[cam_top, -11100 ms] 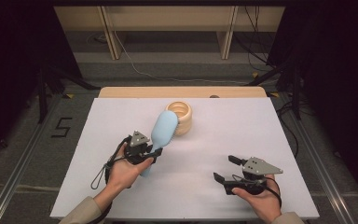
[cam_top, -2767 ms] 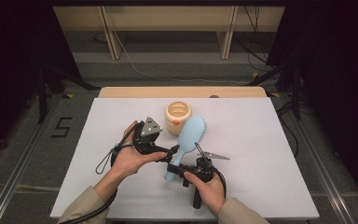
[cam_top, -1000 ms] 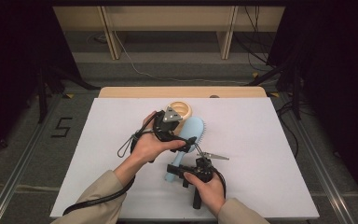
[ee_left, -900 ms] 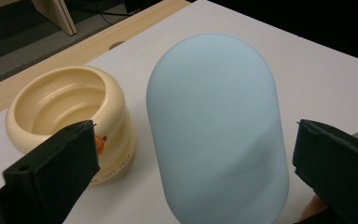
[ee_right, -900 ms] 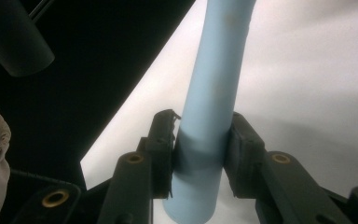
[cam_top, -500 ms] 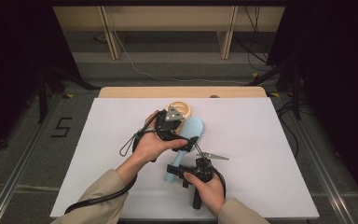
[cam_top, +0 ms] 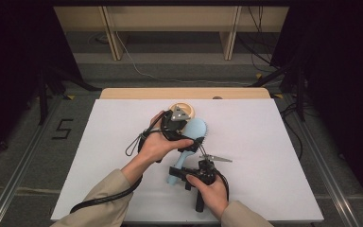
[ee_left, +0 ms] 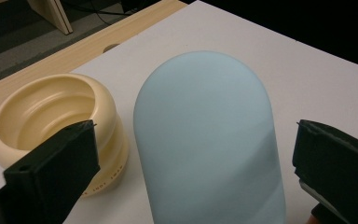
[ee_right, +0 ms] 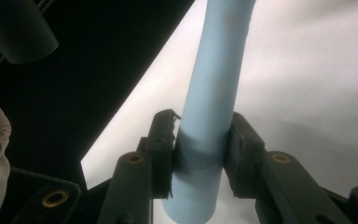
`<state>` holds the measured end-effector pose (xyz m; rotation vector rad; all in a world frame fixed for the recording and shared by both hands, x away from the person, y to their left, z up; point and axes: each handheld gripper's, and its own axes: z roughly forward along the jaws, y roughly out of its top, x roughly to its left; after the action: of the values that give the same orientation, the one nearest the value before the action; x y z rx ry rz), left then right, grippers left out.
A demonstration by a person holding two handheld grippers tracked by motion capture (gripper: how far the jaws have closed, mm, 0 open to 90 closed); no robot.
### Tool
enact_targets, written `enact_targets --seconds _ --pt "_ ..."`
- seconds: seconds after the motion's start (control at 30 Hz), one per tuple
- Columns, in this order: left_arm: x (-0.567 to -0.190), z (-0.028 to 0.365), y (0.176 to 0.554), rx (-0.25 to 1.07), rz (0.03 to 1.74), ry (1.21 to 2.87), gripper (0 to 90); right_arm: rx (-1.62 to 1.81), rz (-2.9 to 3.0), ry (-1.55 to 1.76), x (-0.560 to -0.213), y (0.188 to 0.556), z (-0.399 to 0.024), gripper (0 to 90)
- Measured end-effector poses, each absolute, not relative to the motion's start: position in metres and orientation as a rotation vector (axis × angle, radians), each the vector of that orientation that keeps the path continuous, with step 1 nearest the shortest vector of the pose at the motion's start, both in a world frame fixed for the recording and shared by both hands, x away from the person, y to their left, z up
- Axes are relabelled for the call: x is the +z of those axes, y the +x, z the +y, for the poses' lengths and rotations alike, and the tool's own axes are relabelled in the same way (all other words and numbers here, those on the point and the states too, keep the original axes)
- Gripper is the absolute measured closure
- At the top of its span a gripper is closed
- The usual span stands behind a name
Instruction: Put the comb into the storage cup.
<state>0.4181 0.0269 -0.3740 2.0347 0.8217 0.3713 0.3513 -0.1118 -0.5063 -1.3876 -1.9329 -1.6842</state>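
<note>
Right gripper view: the light-blue hairbrush handle (ee_right: 210,93) is clamped squarely between the right gripper's (ee_right: 199,135) jaws, pads pressing on both sides close to the handle's end. In the high view the hairbrush (cam_top: 192,137) lies over the middle of the white table (cam_top: 274,156), its head just in front of the cream ribbed cup (cam_top: 182,110) and its handle running back toward the person. The left gripper (ee_left: 191,163) has its jaws wide apart and holds nothing; in the left gripper view they straddle the smooth back of the brush head (ee_left: 209,140), clear of it on both sides, with the cup just beside the head on the side of one jaw. Judgement: the step in hand is taking the head with the left gripper. To do it well, centre the jaws across the widest part, keep clear of the cup, close evenly on the rounded edges, and keep the right-hand grip firm until the head is secure, as the slick back may slip.
</note>
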Motion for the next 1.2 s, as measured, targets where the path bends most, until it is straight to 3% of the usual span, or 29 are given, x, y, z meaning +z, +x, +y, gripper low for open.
enact_targets --seconds 1.2 --pt "-0.381 0.015 0.433 0.322 0.852 2.044 4.5 -1.680 -1.935 -1.386 -0.506 0.351 -0.112 67.1"
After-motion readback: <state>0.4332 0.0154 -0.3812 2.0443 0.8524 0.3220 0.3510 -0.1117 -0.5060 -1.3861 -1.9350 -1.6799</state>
